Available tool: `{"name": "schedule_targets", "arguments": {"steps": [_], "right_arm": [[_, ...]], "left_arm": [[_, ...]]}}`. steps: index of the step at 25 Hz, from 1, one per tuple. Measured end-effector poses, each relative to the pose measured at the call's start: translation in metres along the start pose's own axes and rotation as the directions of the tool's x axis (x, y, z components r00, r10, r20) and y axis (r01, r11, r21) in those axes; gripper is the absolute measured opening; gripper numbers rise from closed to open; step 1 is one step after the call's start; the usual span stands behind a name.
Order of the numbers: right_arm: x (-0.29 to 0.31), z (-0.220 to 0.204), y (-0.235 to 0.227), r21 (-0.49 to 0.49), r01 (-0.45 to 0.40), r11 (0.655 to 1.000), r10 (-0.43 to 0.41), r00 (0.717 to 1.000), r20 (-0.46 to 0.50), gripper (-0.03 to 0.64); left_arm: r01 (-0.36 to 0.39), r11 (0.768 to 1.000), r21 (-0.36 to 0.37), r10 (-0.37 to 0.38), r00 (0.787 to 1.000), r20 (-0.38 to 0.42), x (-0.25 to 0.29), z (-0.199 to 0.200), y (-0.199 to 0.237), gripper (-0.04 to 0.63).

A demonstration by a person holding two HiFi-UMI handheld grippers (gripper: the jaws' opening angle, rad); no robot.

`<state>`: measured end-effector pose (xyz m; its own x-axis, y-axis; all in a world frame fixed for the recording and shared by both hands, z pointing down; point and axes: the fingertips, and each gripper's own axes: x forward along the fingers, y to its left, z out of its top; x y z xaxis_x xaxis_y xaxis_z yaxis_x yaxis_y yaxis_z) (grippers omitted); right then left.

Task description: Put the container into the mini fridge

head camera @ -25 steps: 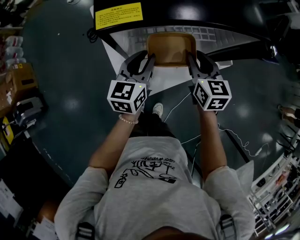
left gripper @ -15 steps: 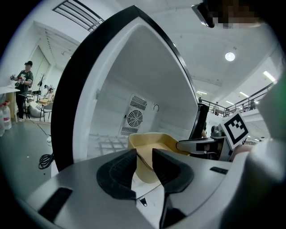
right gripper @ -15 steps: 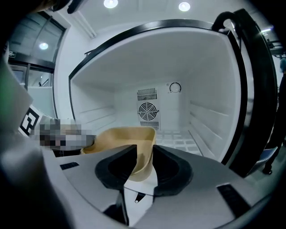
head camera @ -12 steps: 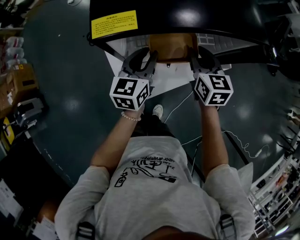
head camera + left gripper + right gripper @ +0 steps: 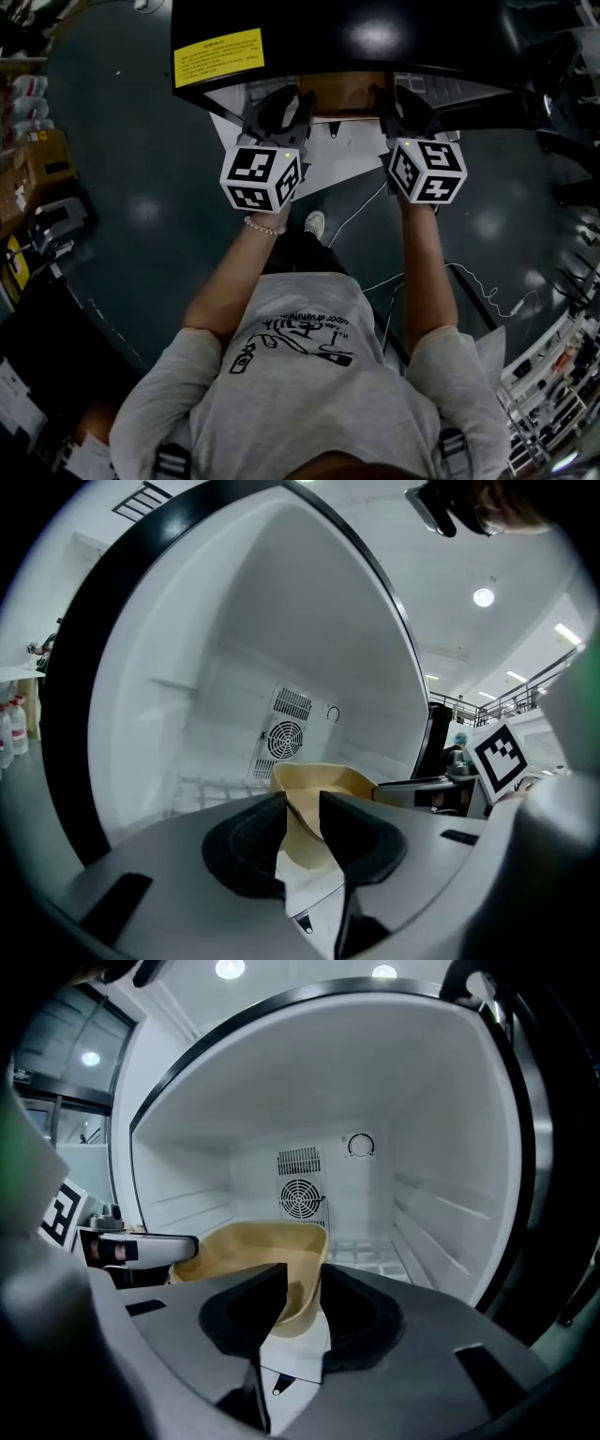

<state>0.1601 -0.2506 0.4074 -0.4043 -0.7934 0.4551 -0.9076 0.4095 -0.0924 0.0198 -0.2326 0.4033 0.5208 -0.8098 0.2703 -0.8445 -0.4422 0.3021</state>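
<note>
A tan container is held level between both grippers, mostly hidden under the black top of the mini fridge. My left gripper is shut on the container's left rim, my right gripper on its right rim. In the left gripper view the jaws pinch the container wall. In the right gripper view the jaws clamp the container rim. The container sits inside the fridge's white interior, in front of the back fan.
A wire shelf lies at the fridge's floor level behind the container. A yellow label is on the fridge top. A white cable runs over the dark floor at right. Boxes and clutter stand at far left.
Both grippers have carried the container forward into the fridge. More of the container is now hidden under the fridge's black top.
</note>
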Motion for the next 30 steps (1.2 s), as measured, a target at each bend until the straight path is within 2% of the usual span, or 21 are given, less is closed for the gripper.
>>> {"name": "schedule_targets", "arguments": {"steps": [30], "right_arm": [[0.029, 0.012, -0.018, -0.004, 0.012, 1.0, -0.012, 1.0, 0.004, 0.106]], "left_arm": [[-0.025, 1.0, -0.008, 0.025, 1.0, -0.006, 0.035, 0.009, 0.017, 0.114]]}}
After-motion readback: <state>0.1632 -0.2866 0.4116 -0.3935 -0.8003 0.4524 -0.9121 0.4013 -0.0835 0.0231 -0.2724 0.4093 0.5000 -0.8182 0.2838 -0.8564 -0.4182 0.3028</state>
